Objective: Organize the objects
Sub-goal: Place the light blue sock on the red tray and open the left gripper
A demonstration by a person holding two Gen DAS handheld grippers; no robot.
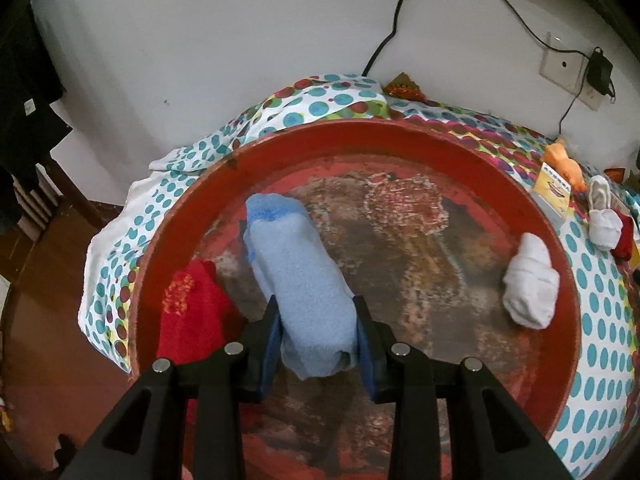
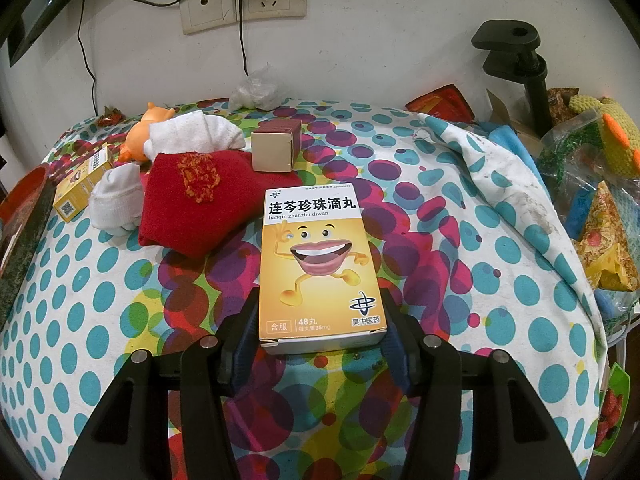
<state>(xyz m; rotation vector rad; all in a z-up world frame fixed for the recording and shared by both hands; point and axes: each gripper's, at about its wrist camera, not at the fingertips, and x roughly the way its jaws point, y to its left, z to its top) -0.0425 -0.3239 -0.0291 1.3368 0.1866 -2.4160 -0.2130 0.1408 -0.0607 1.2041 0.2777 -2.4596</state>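
Observation:
In the left wrist view my left gripper (image 1: 318,334) is shut on a rolled light blue sock (image 1: 298,276), held over a round red tray (image 1: 560,280). A red sock (image 1: 192,312) lies in the tray at the left and a rolled white sock (image 1: 530,282) at the right. In the right wrist view my right gripper (image 2: 320,320) is shut on a yellow medicine box (image 2: 318,264) with a cartoon mouth, just above the dotted cloth (image 2: 100,280).
Behind the box lie a red sock (image 2: 200,204), white socks (image 2: 116,200), a small brown box (image 2: 274,150), a second yellow box (image 2: 82,184) and an orange toy (image 2: 140,136). The tray's edge (image 2: 20,232) is at far left. A black clamp (image 2: 520,64) and bags (image 2: 600,200) stand at right.

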